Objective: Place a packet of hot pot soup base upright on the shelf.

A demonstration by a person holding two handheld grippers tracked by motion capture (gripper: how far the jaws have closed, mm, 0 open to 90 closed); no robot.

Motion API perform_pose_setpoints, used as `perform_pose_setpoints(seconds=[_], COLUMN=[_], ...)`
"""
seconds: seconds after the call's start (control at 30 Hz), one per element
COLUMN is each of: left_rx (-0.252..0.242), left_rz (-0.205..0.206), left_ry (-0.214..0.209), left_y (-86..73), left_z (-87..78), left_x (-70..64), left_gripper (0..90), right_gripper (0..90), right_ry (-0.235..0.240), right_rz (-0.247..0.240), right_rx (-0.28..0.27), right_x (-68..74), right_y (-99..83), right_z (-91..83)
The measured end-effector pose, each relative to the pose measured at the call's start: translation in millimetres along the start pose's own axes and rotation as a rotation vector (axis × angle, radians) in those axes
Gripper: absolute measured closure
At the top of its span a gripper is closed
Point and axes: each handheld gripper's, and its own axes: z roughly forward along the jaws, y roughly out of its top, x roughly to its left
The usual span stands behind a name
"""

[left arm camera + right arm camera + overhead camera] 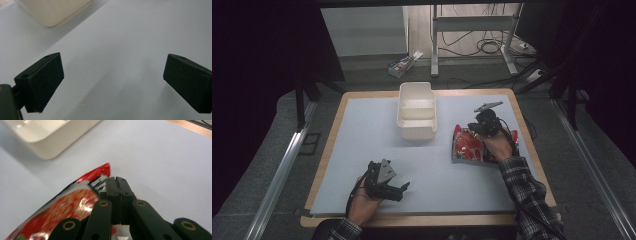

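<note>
Snack packet (72, 207) pinched between right jaws, pressed together; left jaws gape empty.

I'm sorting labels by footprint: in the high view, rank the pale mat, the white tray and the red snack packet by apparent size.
1. Pale grey-blue rectangular mat
2. White two-compartment plastic tray
3. Red shiny snack packet, partly hidden by the right gripper, so its true extent is unsure.

Dim room, evenly lit table (362, 150) (soft shadows); close gripper views slightly blurred.

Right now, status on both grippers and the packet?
Right gripper shut on red snack packet. Left gripper open, empty, near table's front edge. White tray just left of packet; nothing between them.
</note>
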Motion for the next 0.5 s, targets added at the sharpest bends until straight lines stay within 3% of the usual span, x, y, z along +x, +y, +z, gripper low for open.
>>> perform_pose_setpoints(seconds=[0.27,0.5], left_rx=[-0.003,0.007], left_rz=[-0.009,-0.003], left_ry=[-0.003,-0.005], left_y=[-0.2,-0.4], left_z=[0.4,0.5], left_x=[0.0,0.4], left_gripper=[3.0,3.0], right_gripper=[88.7,88.8], right_ry=[-0.066,-0.058], right_rz=[0.019,0.017], right_rx=[0.035,0.092], right_x=[-7.2,-7.1], right_y=[11.5,7.9], right_z=[26.1,47.3])
